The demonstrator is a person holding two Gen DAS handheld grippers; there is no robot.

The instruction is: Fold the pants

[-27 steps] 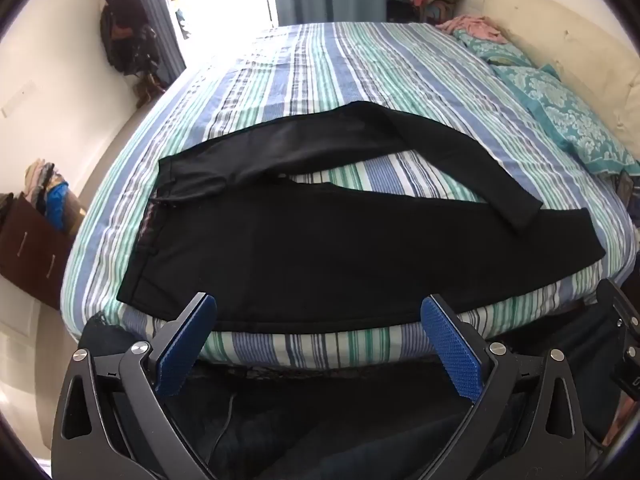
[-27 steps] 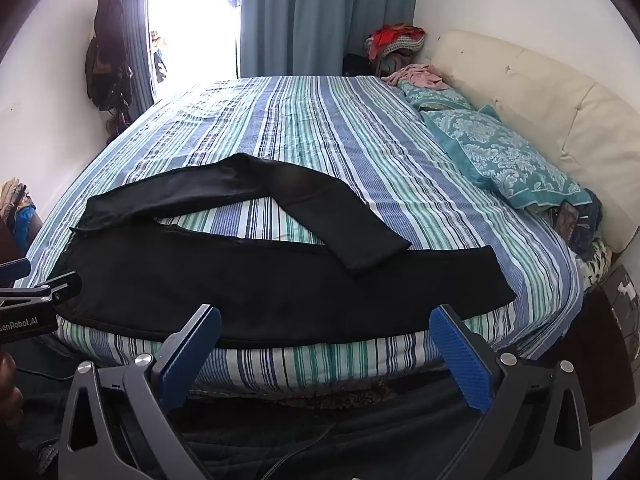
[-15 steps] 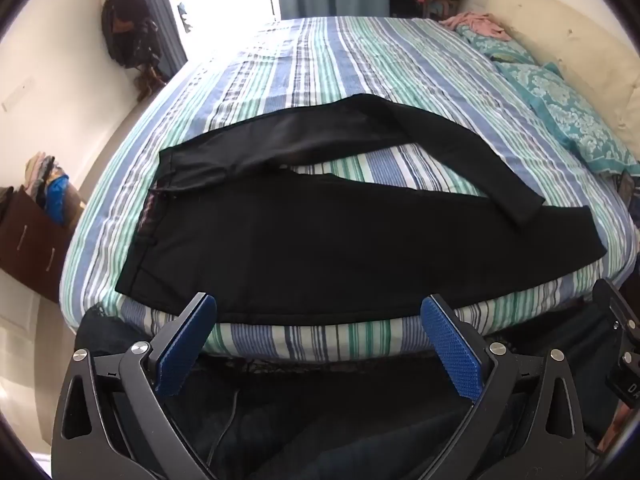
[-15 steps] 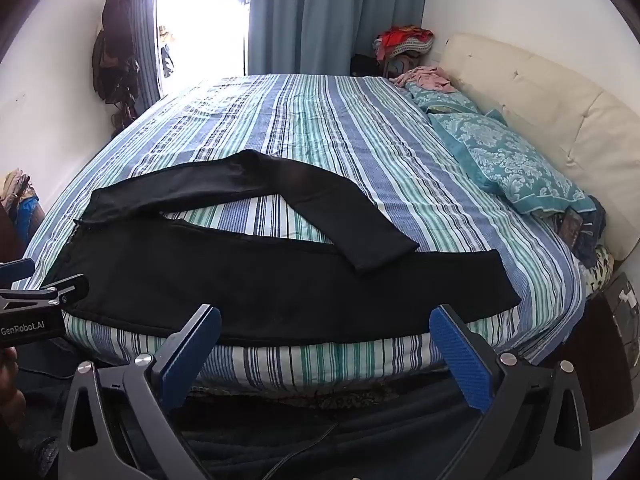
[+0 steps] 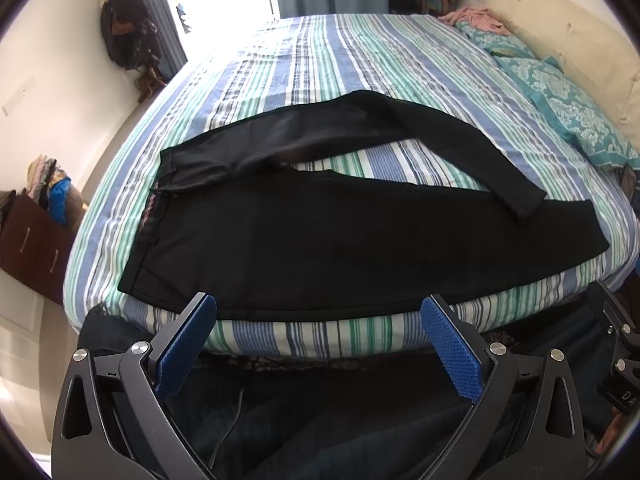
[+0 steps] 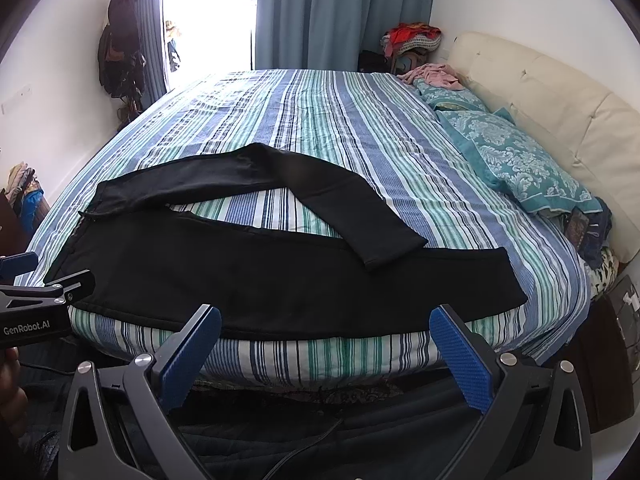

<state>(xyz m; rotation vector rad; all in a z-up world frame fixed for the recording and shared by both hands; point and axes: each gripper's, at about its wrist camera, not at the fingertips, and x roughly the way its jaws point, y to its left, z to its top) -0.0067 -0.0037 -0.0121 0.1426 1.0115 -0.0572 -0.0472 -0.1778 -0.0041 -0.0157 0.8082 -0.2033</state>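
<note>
Black pants [image 5: 320,240] lie flat on the striped bed [image 5: 340,60], waistband at the left, legs running right. The near leg lies along the bed's front edge. The far leg bends and its cuff rests across the near leg [image 6: 384,248]. My left gripper [image 5: 320,344] is open and empty, just short of the bed's front edge, below the pants' near hem. My right gripper [image 6: 326,352] is open and empty, also short of the front edge, below the near leg. The left gripper shows at the left of the right wrist view [image 6: 44,304].
Teal patterned pillows [image 6: 520,160] and a cream headboard [image 6: 560,112] stand at the right. Clothes are piled at the far corner [image 6: 412,38]. A brown drawer unit [image 5: 32,248] stands left of the bed. Dark fabric and a cable lie below the bed edge.
Both grippers have risen and moved slightly closer to the bed; the pants sit a little lower in both views. The pants have not moved and both grippers stay open.
</note>
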